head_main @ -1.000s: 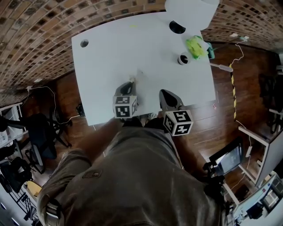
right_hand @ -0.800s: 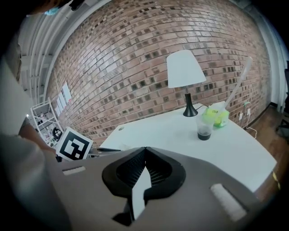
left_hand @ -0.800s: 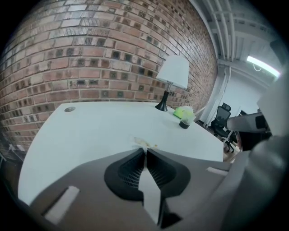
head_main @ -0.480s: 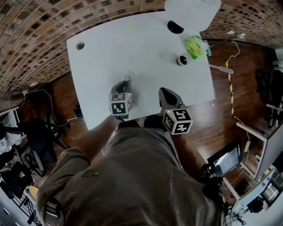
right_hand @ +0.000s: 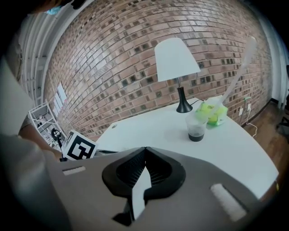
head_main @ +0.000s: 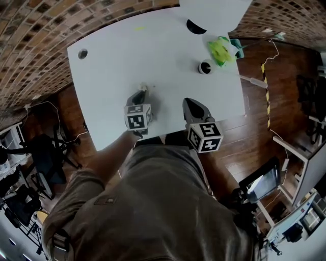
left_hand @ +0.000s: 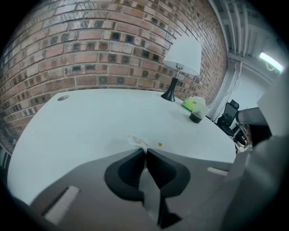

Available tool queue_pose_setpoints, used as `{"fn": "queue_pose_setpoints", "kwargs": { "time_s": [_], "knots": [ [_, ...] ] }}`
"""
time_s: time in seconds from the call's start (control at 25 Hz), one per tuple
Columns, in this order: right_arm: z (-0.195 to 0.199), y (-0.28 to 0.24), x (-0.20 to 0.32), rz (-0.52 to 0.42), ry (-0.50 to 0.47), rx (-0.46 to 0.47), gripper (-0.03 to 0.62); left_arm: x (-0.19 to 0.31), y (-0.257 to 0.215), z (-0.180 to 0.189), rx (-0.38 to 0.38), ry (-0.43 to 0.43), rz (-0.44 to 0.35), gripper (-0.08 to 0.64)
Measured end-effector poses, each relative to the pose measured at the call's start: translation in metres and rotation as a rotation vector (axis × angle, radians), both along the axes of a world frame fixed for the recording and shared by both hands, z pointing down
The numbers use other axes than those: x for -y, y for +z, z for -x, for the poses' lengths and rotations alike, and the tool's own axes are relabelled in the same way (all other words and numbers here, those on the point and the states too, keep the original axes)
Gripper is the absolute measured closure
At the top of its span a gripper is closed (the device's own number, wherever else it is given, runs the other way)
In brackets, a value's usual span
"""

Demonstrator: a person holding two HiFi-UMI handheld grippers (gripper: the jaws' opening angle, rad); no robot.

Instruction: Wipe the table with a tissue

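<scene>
A white table (head_main: 168, 56) fills the upper part of the head view. My left gripper (head_main: 141, 93) hangs over its near left part, pointing steeply down, shut on a crumpled white tissue (head_main: 143, 87). In the left gripper view the tissue (left_hand: 137, 142) pokes out past the pinched tips of the left gripper (left_hand: 145, 151), just over the table (left_hand: 90, 117). A tiny yellow crumb (left_hand: 160, 144) lies beside it. My right gripper (head_main: 189, 103) hovers over the near edge, to the right. The right gripper (right_hand: 145, 149) has its jaws together with nothing between them.
A lamp (head_main: 214, 11) with a white shade stands at the far right of the table, its black base (head_main: 196, 26) below. A plastic cup (head_main: 205, 67) with dark liquid and a green tissue pack (head_main: 220, 49) sit near it. A cable hole (head_main: 82, 53) is at the far left.
My left gripper has sunk toward the table and drifted left with the tissue still pinched. The right gripper has shifted slightly along the near edge.
</scene>
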State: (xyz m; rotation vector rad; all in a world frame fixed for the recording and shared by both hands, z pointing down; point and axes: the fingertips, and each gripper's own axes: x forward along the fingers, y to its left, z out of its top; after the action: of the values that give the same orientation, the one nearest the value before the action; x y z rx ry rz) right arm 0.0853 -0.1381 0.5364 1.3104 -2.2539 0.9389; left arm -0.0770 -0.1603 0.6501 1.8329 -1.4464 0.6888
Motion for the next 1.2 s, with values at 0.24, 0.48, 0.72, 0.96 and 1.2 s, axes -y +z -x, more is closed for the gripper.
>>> {"fn": "queue_pose_setpoints", "kwargs": {
  "time_s": [0.24,0.48,0.72,0.96,1.2],
  "knots": [
    [-0.010,-0.001,0.006,-0.004,0.015,0.006,0.581,0.006,-0.001,-0.013,-0.002,0.019,0.007,0.537],
    [-0.021,-0.001,0.003,-0.002,0.037,0.002,0.581,0.010,-0.003,-0.037,-0.012,0.071,0.007,0.537],
    [-0.030,-0.003,0.001,-0.005,0.051,-0.006,0.581,0.007,-0.006,-0.072,-0.046,0.162,0.024,0.537],
    [-0.023,-0.004,0.001,-0.008,0.034,-0.003,0.581,0.007,-0.005,-0.065,-0.045,0.149,0.027,0.537],
    [-0.003,-0.006,0.001,-0.013,-0.008,0.012,0.581,0.006,-0.002,-0.014,-0.020,0.038,0.031,0.537]
  ]
}}
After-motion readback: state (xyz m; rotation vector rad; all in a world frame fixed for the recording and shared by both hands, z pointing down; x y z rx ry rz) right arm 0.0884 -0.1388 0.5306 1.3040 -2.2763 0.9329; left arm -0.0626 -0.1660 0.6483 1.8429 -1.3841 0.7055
